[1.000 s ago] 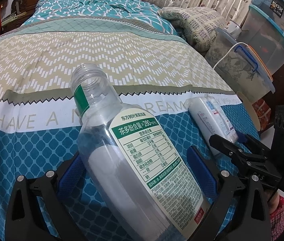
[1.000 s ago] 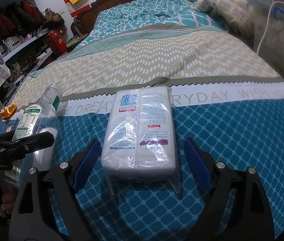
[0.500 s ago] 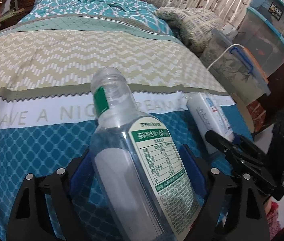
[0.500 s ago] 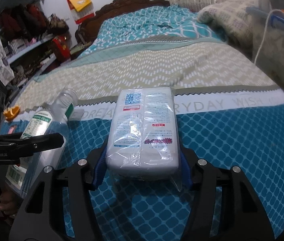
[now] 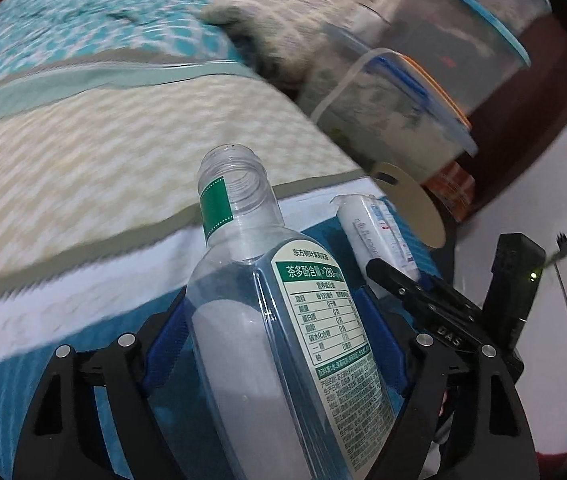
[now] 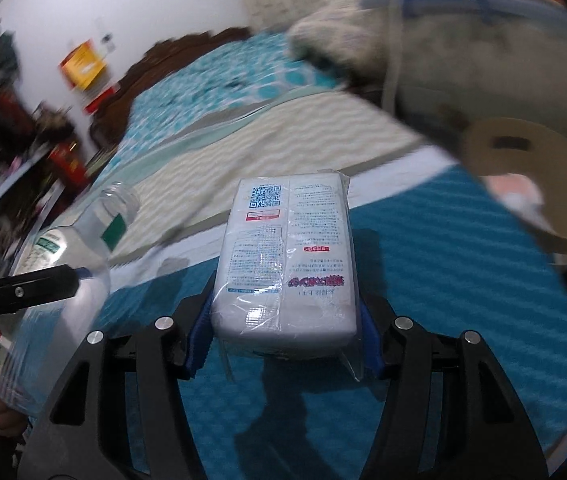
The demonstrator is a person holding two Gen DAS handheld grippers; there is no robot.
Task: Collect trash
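My left gripper (image 5: 273, 344) is shut on a clear, capless plastic bottle (image 5: 267, 312) with a green label and holds it above the blue patterned bedspread (image 5: 63, 184). My right gripper (image 6: 283, 332) is shut on a white tissue pack (image 6: 287, 256) in clear wrap and holds it above the bedspread (image 6: 443, 264). The bottle also shows at the left of the right wrist view (image 6: 63, 256). The tissue pack also shows at the right of the left wrist view (image 5: 375, 236). Both views are blurred by motion.
Clear plastic storage bins (image 5: 411, 104) stand stacked to the right of the bed beside a pillow (image 5: 283, 20). A round tan board (image 6: 531, 176) leans by the bed's right edge. A wooden headboard (image 6: 155, 68) and cluttered shelves (image 6: 15, 128) are far left.
Both grippers have closed on their objects and lifted them off the bedspread. Both views have swung toward the right side of the bed.
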